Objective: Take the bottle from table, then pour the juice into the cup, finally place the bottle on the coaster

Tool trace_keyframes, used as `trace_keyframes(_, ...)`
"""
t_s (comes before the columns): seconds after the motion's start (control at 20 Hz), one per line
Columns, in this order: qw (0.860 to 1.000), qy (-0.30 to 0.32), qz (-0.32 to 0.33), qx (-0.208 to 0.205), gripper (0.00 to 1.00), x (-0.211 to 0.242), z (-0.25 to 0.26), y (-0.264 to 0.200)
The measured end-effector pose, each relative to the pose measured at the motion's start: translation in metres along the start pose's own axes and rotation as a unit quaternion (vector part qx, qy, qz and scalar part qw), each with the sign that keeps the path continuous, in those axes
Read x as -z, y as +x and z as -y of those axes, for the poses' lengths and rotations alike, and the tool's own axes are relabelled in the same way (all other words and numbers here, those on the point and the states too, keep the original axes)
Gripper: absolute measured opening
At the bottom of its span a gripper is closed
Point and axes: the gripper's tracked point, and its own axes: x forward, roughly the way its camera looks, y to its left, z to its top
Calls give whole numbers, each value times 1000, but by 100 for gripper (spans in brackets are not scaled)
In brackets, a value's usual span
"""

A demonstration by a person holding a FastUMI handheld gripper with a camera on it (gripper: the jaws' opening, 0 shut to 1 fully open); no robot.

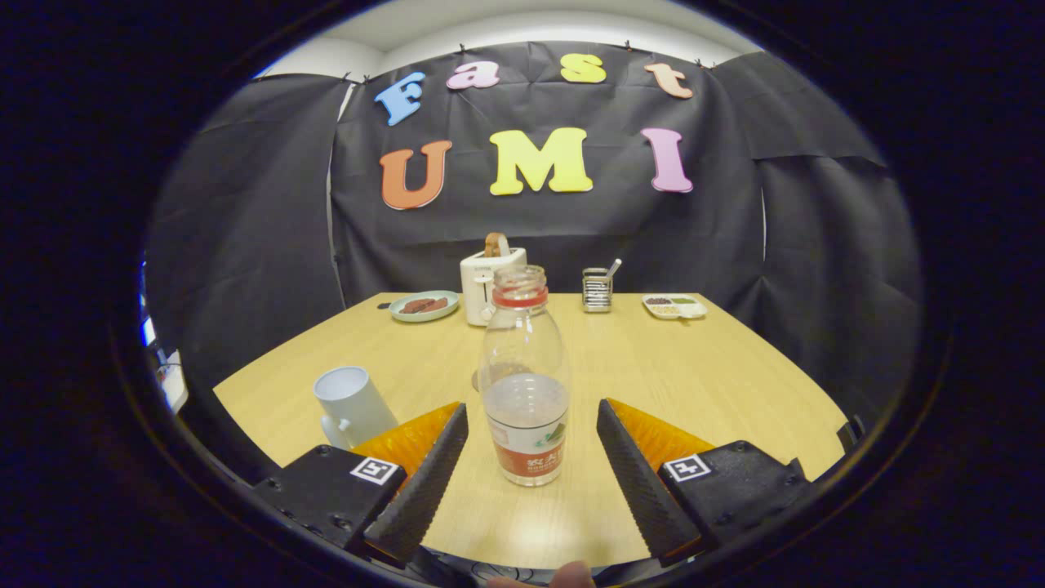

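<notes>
I am holding the gripper (532, 429) low over the wooden table (702, 376) with its two fingers (433, 469) spread wide apart, and nothing is being pressed between them. The bottle (525, 376) is standing upright on the table in the gap between the fingertips, clear of both pads, with a margin of bare tabletop showing on either side of it. It is a clear plastic bottle with its cap off, a red ring sitting around the neck, a band of label wrapping its lower part, and liquid filling roughly the bottom half. The cup (353, 406) is sitting just beyond my left finger, a white mug with its handle turned toward me, well apart from the bottle. Just behind the bottle, by its left flank, I am seeing the edge of a small dark round thing lying flat on the table; I cannot tell whether that is the coaster. Farther back, along the far edge of the table, a plate (424, 306) with some dark food is lying at the left, a white toaster (486, 286) with a slice poking out is standing beside it, a small metal rack (597, 290) is standing behind the bottle to the right, and a divided white dish (674, 306) is lying farther right.
</notes>
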Motion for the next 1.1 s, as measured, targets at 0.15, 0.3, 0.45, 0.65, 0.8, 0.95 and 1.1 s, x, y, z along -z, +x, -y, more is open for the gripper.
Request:
trace_keyframes(0.15, 1000, 6, -19, -1, 100, 11, -1, 22)
trace_keyframes(0.3, 999, 18, -26, 6, 100, 17, 1, 42)
trace_keyframes(0.45, 999, 25, -29, 15, 100, 25, 0, 53)
trace_keyframes(0.65, 999, 15, -25, 25, 92, 24, 0, 60)
trace_keyframes(0.8, 999, 20, -22, 30, 83, 20, -1, 62)
trace_keyframes(0.95, 999, 3, -16, 29, 79, 10, -10, 59)
trace_keyframes(1.1, 998, -49, -10, 28, 76, -7, -21, 53)
